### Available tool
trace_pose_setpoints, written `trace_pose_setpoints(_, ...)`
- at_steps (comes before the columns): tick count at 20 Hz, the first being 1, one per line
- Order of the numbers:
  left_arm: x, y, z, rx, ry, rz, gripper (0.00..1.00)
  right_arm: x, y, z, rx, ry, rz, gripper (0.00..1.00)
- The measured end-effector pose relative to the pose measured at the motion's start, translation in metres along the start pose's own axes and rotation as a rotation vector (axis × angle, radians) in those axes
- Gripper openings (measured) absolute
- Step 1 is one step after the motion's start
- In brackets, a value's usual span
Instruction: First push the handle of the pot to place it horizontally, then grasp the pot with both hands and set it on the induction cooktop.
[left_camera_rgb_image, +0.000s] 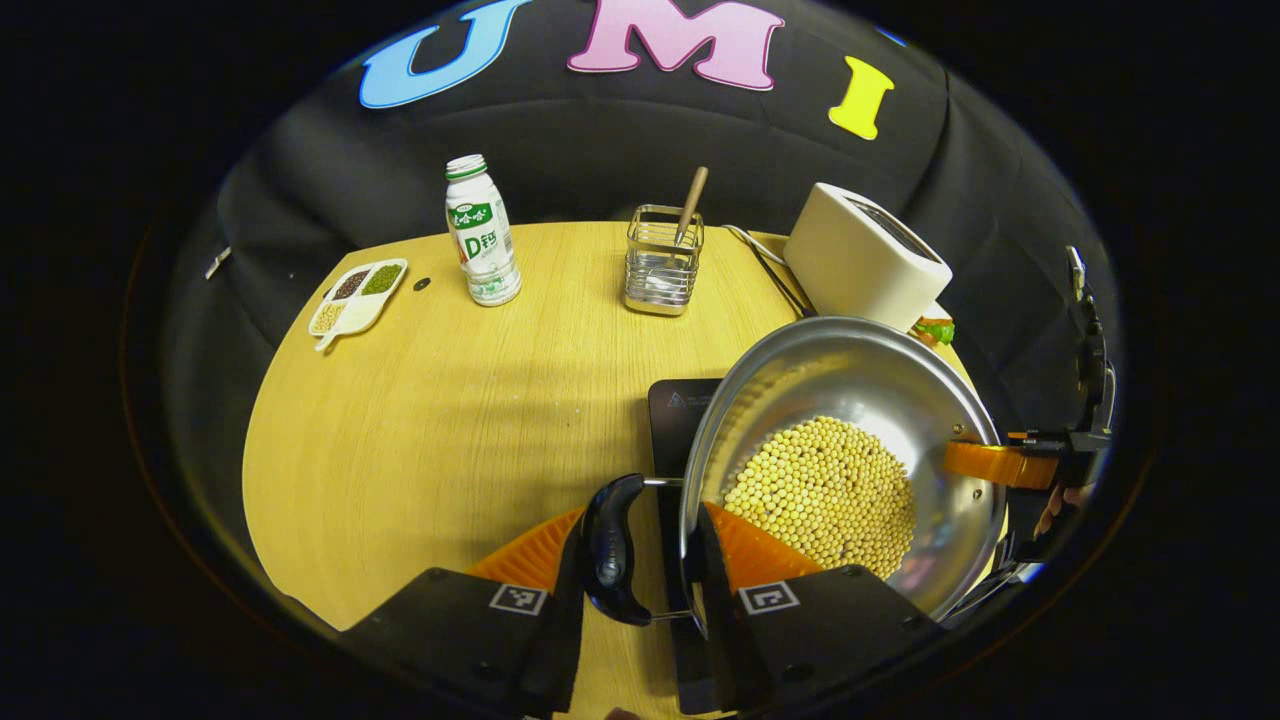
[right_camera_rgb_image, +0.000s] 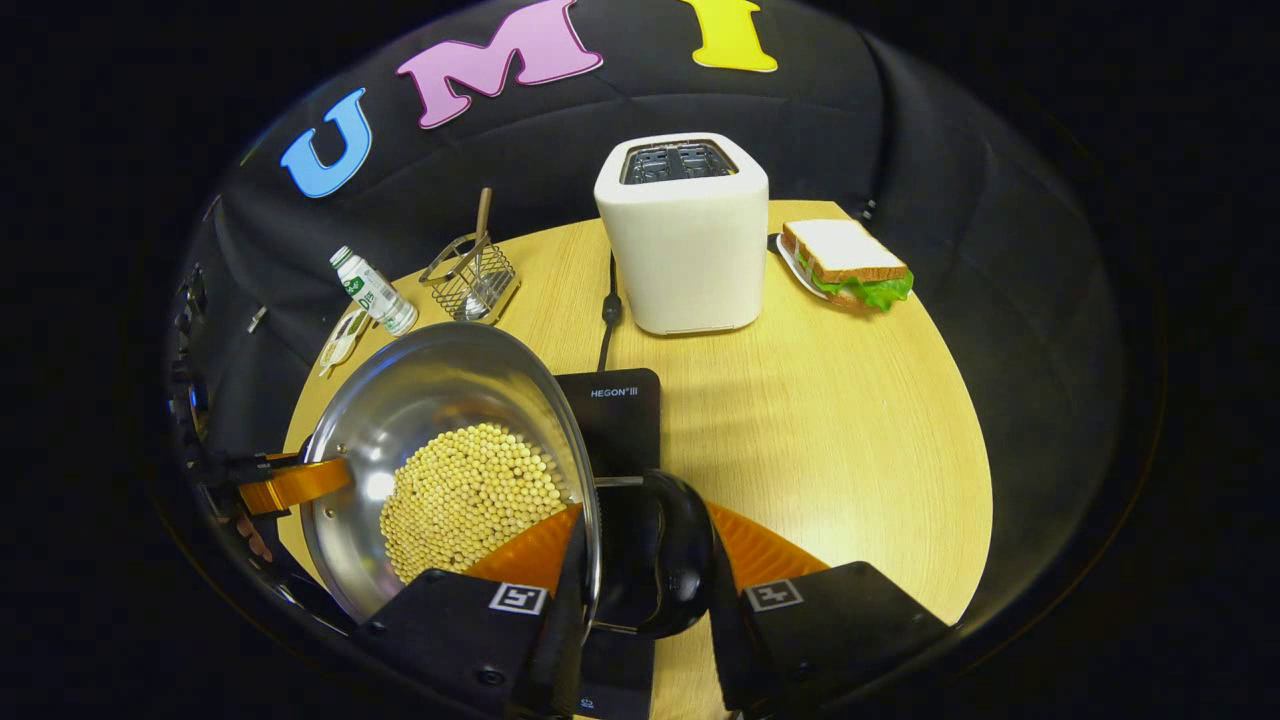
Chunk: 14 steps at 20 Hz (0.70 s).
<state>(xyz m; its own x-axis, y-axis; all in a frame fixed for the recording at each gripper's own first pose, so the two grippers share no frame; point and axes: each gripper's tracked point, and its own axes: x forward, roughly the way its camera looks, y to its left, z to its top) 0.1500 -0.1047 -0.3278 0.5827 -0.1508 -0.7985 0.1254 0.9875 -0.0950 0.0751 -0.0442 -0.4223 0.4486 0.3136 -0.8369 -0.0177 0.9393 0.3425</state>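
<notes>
Apparently both tools on pot (left_camera_rgb_image: 850, 420).

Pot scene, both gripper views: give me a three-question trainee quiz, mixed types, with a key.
1. True or false: the pot is empty.
2. Multiple choice: what does the left gripper hold between its jaws? A) the bottle B) the pot's near handle C) the toaster
3. Fill in: the dark slab under the pot's edge is the induction ____.

Key: 1 false, it holds yellow beans. 2 B. 3 cooktop.
</notes>
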Motion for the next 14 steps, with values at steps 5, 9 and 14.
trace_pose_setpoints(5, -0.003, 0.0, 0.0, -0.009, -0.006, -0.007, 0.57, -0.003, -0.002, 0.0, -0.01, -0.006, -0.029, 0.6)
trace_pose_setpoints(9, -0.009, 0.008, 0.001, -0.026, -0.023, 0.012, 0.89, -0.005, -0.009, 0.006, -0.017, -0.042, -0.075, 1.0)
trace_pose_setpoints(14, -0.02, 0.008, 0.005, -0.019, -0.064, 0.023, 0.96, -0.017, -0.005, 0.013, 0.003, -0.077, -0.078, 0.99)
